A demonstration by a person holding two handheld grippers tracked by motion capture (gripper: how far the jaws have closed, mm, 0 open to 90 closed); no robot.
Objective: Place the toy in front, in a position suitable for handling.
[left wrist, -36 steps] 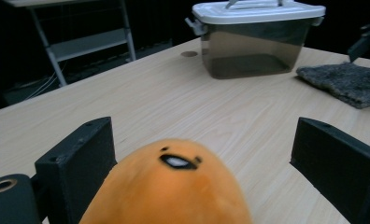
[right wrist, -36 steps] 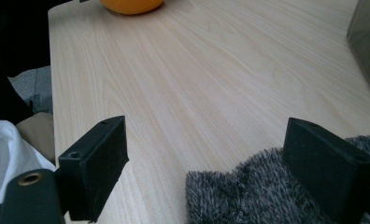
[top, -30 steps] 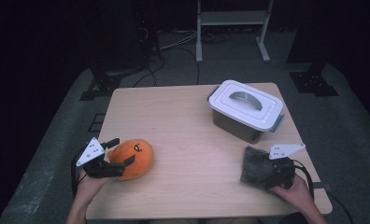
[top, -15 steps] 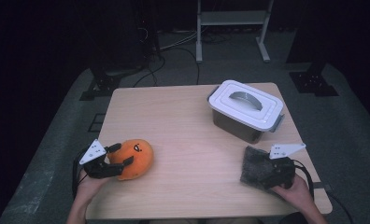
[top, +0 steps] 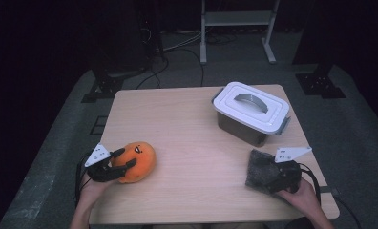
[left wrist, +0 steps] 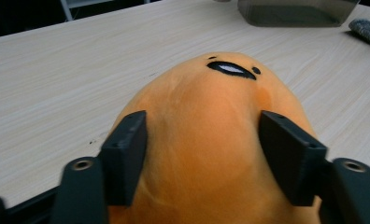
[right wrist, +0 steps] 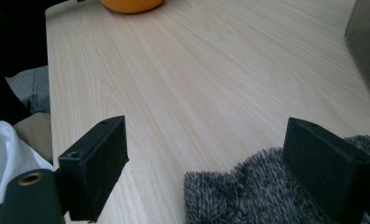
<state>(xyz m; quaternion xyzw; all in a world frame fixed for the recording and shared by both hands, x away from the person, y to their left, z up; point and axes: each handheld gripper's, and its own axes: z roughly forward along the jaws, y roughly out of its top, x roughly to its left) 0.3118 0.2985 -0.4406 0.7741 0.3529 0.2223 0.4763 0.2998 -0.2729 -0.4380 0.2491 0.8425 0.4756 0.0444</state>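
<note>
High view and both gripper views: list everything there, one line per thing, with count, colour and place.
Plush toy: 1, orange with a small stitched face, near-left part of the table, between the left gripper's jaws.
Storage box: 1, grey body with white lid and handle, lid on, far-right part of the table.
Knitted cloth: 1, dark grey and fuzzy, near-right part of the table, at the right gripper.
Table: 1, light wood.
Metal rack: 1, pale grey, on the floor beyond the table.
Cables: several, dark, on the floor behind.
Left gripper: 1, black, jaws against the toy's sides.
Right gripper: 1, black, jaws wide apart.
Hands: 2, at the near edge.
</note>
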